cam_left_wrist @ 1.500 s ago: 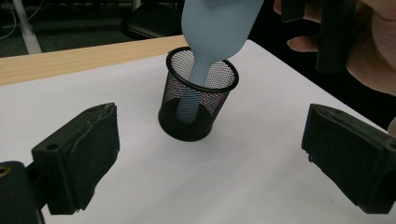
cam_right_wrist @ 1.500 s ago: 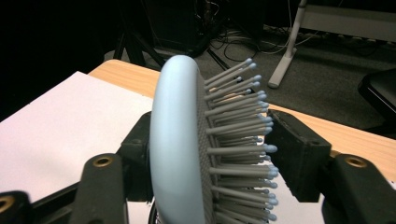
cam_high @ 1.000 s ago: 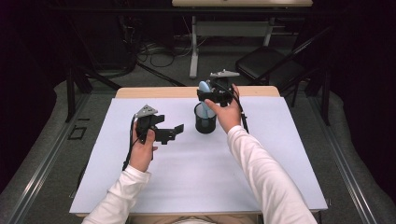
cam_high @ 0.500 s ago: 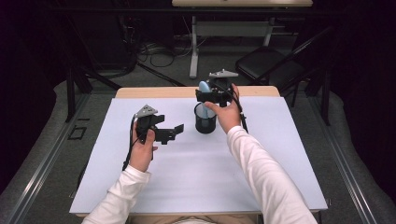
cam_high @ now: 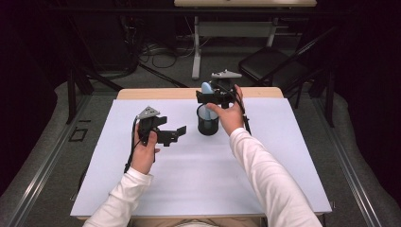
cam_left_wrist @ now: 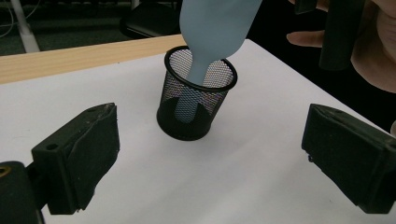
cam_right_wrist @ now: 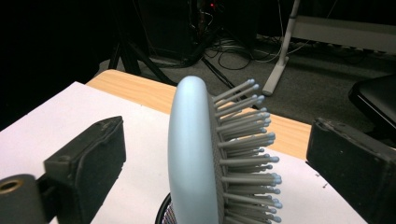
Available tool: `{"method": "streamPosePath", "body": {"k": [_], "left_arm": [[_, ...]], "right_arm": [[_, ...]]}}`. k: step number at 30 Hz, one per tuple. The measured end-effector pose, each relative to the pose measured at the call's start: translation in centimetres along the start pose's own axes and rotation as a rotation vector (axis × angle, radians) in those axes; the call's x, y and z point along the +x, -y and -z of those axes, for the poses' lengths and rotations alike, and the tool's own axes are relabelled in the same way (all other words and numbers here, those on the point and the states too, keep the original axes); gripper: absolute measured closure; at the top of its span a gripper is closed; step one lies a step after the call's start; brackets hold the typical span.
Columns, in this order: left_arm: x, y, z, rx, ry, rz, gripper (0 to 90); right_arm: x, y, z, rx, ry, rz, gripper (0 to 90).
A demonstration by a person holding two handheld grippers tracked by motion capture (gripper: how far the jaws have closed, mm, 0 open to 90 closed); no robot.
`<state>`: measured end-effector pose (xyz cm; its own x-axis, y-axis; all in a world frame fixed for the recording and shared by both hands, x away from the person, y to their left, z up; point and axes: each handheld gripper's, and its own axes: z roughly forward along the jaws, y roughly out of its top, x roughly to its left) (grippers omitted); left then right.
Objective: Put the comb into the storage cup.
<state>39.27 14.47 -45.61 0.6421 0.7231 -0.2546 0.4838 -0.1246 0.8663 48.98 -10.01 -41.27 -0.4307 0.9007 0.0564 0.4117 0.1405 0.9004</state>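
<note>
Pale blue plastic hairbrush (cam_right_wrist: 196, 154) with grey bristles stands handle-down in the black wire-mesh cup (cam_left_wrist: 196, 105), and my right gripper (cam_high: 216, 96) sits around its head with the jaws spread wide. They have just been opening, and in the right gripper view I see clear gaps between both black pads and the brush head, so nothing presses on it. The head rises between those jaws; its smooth back faces the left pad and its bristles point toward the right one.

From the left gripper view, the brush's long axis runs nearly upright with a slight lean, the narrow handle reaching down to the cup's floor and the head resting against the rim. The cup stands on the white table sheet (cam_high: 198, 179), toward the far edge.

My left gripper (cam_high: 172, 135) hangs well apart to the cup's left, jaws wide and empty, aimed at the cup.
</note>
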Motion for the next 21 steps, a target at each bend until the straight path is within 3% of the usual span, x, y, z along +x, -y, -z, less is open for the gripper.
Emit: {"method": "streamPosePath", "body": {"k": [11,21], "left_arm": [[0.2,-0.1,0.3,-0.011,-0.003,0.007,4.6],[0.4,-0.5,0.5,-0.008,-0.006,0.013,4.6]], "right_arm": [[0.1,-0.6,0.7,-0.003,0.006,0.013,0.0],[-0.1,-1.4,3.5,-0.011,-0.023,0.048,0.0]]}}
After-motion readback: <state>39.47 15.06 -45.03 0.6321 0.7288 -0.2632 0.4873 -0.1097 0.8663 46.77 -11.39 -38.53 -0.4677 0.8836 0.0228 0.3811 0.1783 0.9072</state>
